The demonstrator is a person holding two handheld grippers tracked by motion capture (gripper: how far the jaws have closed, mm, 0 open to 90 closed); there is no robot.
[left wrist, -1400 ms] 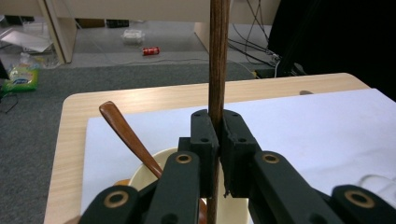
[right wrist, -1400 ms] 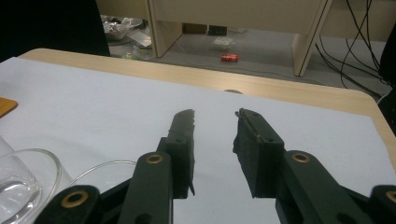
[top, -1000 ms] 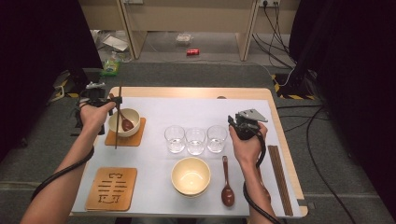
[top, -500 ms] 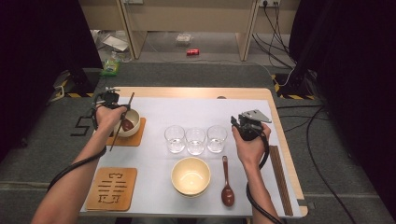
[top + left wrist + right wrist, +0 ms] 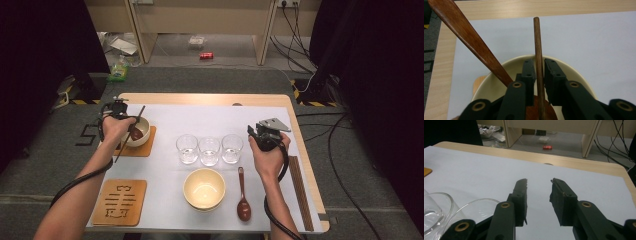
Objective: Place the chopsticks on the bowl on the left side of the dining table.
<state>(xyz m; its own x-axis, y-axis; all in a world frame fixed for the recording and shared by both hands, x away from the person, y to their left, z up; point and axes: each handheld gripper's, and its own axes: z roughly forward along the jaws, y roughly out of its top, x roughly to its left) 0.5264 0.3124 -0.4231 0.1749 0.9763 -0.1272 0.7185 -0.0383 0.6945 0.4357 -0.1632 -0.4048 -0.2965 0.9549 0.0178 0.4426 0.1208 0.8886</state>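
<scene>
L gripper [image 5: 539, 72] sits low over the cream bowl [image 5: 138, 131] on its wooden coaster [image 5: 146, 148], a chopstick [image 5: 538, 50] standing in the narrow gap between its jaws. The jaws have just been opening, and the left gripper view shows a sliver of daylight on the right side of the stick, so the grip looks let go, or nearly. The chopstick runs slantwise across the bowl rim, lower end toward the person, beside the wooden spoon [image 5: 471, 40] already leaning in the bowl. To do this well, I'd say: open a bit more w/o twisting, let the stick settle on the rim, then lift straight off so the pads don't drag it or tip the spoon. R gripper [image 5: 539, 195] hovers half open w/ nothing between its jaws, near the three glasses [image 5: 209, 149]. More chopsticks [image 5: 299, 192] lie along the table's right edge.
</scene>
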